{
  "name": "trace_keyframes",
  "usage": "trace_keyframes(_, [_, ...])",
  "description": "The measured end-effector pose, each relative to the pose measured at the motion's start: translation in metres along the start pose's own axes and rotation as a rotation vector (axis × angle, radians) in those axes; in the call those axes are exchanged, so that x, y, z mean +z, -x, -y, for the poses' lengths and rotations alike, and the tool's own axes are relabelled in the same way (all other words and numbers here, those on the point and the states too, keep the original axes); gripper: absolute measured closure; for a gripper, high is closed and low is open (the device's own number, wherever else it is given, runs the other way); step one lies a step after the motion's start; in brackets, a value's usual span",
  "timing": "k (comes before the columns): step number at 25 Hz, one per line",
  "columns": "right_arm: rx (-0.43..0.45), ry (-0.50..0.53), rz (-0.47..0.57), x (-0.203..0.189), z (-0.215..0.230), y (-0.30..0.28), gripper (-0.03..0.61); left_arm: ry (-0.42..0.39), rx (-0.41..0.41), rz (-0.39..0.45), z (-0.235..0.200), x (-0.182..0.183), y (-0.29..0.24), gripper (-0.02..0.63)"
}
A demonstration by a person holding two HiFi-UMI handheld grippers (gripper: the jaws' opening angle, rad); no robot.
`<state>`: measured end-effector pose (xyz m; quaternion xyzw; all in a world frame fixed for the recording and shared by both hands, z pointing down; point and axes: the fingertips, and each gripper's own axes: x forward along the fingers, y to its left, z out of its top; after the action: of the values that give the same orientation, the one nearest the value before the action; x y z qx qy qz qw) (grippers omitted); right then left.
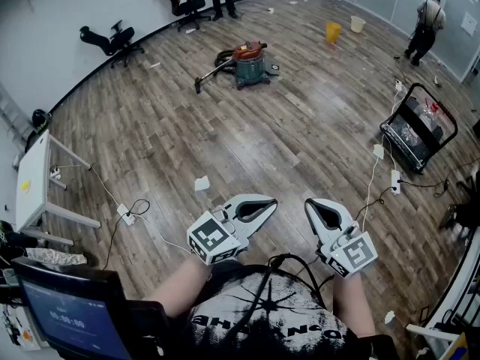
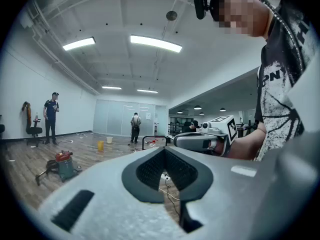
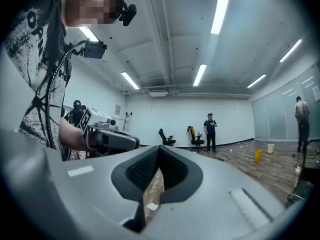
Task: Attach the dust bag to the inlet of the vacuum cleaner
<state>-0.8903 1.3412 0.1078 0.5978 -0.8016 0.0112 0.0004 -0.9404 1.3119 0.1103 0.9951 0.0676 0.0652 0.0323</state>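
Both grippers are held level and side by side over the near edge of the floor [image 1: 247, 145], which is laid in long grey-brown wood-grain planks. The left gripper [image 1: 271, 203] and the right gripper [image 1: 309, 203] have smooth, pale grey moulded shells, each carrying a cube printed with black-and-white square markers.

In the left gripper view, the left gripper [image 2: 164, 150] has its fingers pressed together at the tips, with nothing pinched. Their dark ribbed pads [image 2: 150, 170] curve away from each other behind the tips, leaving a leaf-shaped opening through which only planks and a thin cable show. The right gripper view shows the same on the right gripper [image 3: 158, 148]: tips meeting, matte ribbed pads [image 3: 142, 170] bowed apart behind them, bare floor visible in the opening.

The vacuum cleaner [image 1: 251, 62] stands upright well apart from both grippers, toward the far edge of the floor near the curved wall. It has a squat, teal drum-shaped body with a domed red lid, and a dark corrugated hose [image 1: 214, 70] curls out of it onto the planks. The left gripper view also shows it, small and low [image 2: 63, 165].

A yellow bucket [image 1: 332, 31] stands farther along the far edge. A pale crumpled scrap [image 1: 202, 184] lies between the vacuum cleaner and the grippers.
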Motion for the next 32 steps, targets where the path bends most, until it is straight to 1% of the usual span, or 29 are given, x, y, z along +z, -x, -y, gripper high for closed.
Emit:
trace_keyframes(13, [-0.017, -0.011, 0.010, 0.001, 0.021, -0.004, 0.577, 0.008, -0.009, -0.004, -0.012, -0.003, -0.017, 0.614])
trace_keyframes(21, [0.007, -0.001, -0.004, -0.004, 0.027, -0.004, 0.577, 0.013, 0.005, -0.014, -0.013, -0.008, -0.027, 0.614])
trace_keyframes(25, [0.040, -0.041, 0.014, -0.004, 0.030, -0.003, 0.575, 0.021, 0.020, -0.017, -0.018, -0.007, -0.033, 0.614])
trace_keyframes(32, [0.043, -0.054, 0.006, -0.015, 0.041, 0.004, 0.574, 0.036, 0.016, -0.029, -0.017, -0.014, -0.051, 0.614])
